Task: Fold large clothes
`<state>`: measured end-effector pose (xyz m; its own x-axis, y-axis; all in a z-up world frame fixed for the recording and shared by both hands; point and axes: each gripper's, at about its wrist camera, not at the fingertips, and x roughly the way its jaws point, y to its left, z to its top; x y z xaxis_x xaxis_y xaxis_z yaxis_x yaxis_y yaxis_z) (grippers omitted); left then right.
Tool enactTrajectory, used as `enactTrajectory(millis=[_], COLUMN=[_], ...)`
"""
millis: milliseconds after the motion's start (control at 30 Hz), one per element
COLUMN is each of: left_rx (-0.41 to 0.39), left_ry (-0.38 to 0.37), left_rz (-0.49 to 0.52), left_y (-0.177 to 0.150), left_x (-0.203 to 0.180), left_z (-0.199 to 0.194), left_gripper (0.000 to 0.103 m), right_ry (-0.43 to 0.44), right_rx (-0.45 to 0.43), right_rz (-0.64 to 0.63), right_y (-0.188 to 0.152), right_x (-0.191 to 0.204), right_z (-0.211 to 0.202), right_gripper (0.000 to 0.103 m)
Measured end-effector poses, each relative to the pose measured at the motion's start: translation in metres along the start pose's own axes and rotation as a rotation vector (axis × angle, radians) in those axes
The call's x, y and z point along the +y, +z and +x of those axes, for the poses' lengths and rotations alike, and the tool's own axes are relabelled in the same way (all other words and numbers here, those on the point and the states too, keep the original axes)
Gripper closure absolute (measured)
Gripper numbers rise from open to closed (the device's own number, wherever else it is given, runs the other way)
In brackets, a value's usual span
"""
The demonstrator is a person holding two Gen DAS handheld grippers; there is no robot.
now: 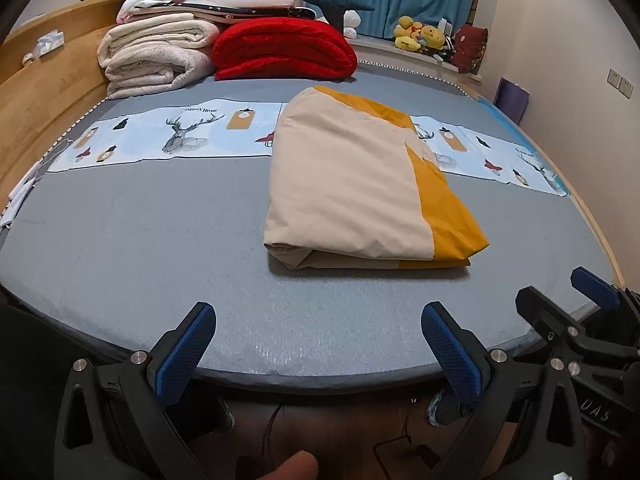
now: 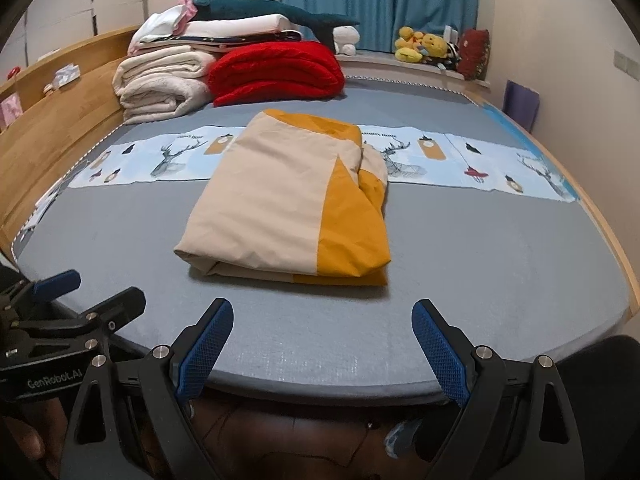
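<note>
A beige and mustard-yellow garment [image 1: 360, 184] lies folded into a thick rectangle in the middle of the grey bed [image 1: 140, 248]; it also shows in the right wrist view [image 2: 288, 208]. My left gripper [image 1: 318, 316] is open and empty, held at the bed's near edge, short of the garment. My right gripper [image 2: 322, 312] is open and empty, also at the near edge. The right gripper shows at the right of the left wrist view [image 1: 560, 292], and the left gripper at the left of the right wrist view [image 2: 92, 288].
A printed strip with deer pictures [image 1: 180, 136] runs across the bed under the garment. Folded white blankets [image 1: 156, 56] and a red blanket [image 1: 284, 48] are stacked at the back. A wooden headboard [image 1: 44, 92] runs along the left. Plush toys [image 1: 420, 36] sit on the sill.
</note>
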<state>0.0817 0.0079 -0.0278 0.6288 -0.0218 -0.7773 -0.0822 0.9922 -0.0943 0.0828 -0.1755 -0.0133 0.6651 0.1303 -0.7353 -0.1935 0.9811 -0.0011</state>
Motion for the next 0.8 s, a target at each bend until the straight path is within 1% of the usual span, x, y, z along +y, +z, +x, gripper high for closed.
enactTrajectory(millis=[233, 800], left_rx=[-0.008, -0.009], left_ry=[0.004, 0.003], left_rz=[0.007, 0.012], left_y=[-0.0014, -0.0017], left_x=[-0.0033, -0.0056], left_z=[-0.0023, -0.0056], left_gripper=[0.001, 0.001], right_ry=[-0.004, -0.007], right_rx=[-0.016, -0.022], right_rz=[-0.01, -0.01], right_y=[0.0004, 0.0013], right_x=[0.0037, 0.0024], right_z=[0.0001, -0.0007], right_gripper=[0.012, 0.012])
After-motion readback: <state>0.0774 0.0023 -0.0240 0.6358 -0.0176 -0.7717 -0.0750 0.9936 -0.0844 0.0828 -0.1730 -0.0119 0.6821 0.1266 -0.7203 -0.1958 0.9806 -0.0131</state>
